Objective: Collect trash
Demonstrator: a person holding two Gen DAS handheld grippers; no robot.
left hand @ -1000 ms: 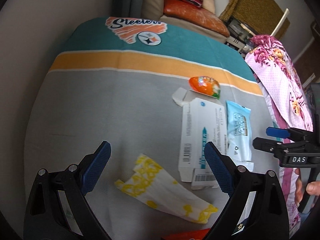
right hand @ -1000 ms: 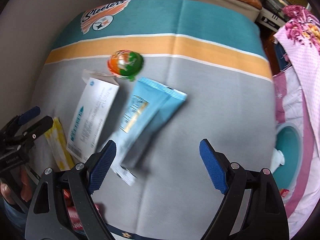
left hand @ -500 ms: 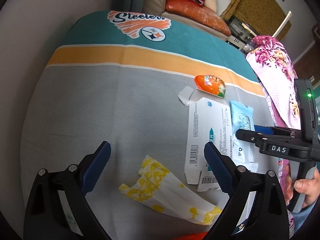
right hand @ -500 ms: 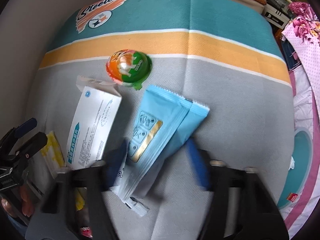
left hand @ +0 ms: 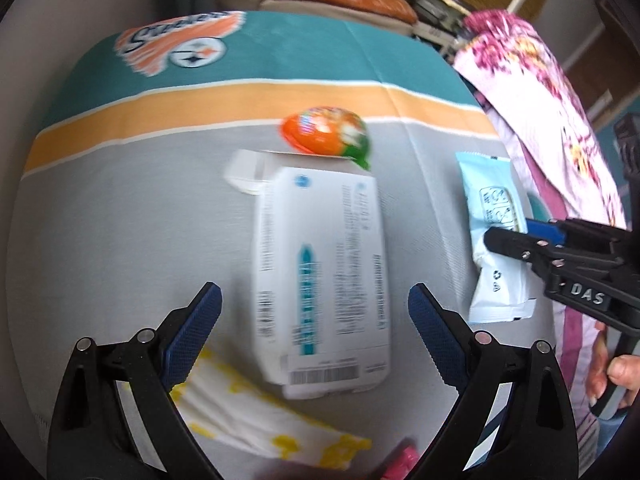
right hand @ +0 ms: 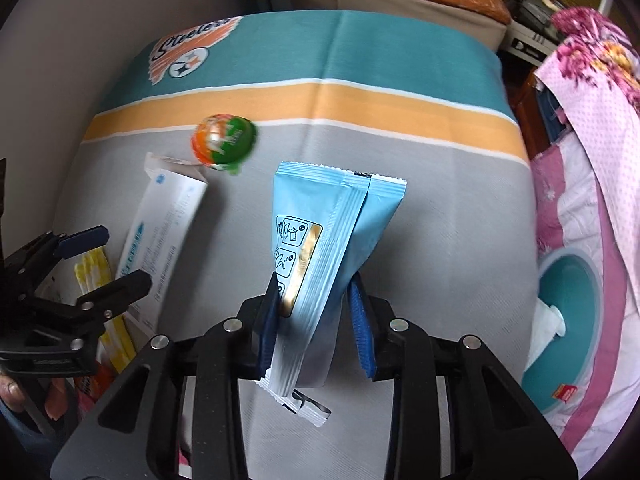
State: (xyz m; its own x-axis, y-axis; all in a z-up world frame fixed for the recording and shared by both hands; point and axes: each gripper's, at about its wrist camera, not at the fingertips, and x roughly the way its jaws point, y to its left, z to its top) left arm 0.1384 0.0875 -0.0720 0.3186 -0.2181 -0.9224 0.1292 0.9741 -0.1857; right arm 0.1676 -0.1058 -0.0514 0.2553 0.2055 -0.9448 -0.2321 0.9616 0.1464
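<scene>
Your right claw (right hand: 316, 316) has just been closing and now pinches the pale blue wrapper (right hand: 328, 236) near its lower end, the pads pressing both faces so the pack rises tilted off the bench (right hand: 440, 208), likely the firmest hold on a limp sachet. Your left claw (left hand: 314, 320) hangs released, jaws wide, over the near end of the white carton (left hand: 320, 264), which lies flat between them and looks next to go. A yellow-printed paper wrapper (left hand: 256, 416) lies nearest, under that claw. Beyond the carton's open flap sits the orange and green egg-shaped capsule (left hand: 324, 136), touching the flap or just beside it. To the right, the bench edge meets a pink floral cloth (right hand: 592, 128) and a teal bin (right hand: 568, 292), apparently where the trash goes; grey cloth between stands bare.
</scene>
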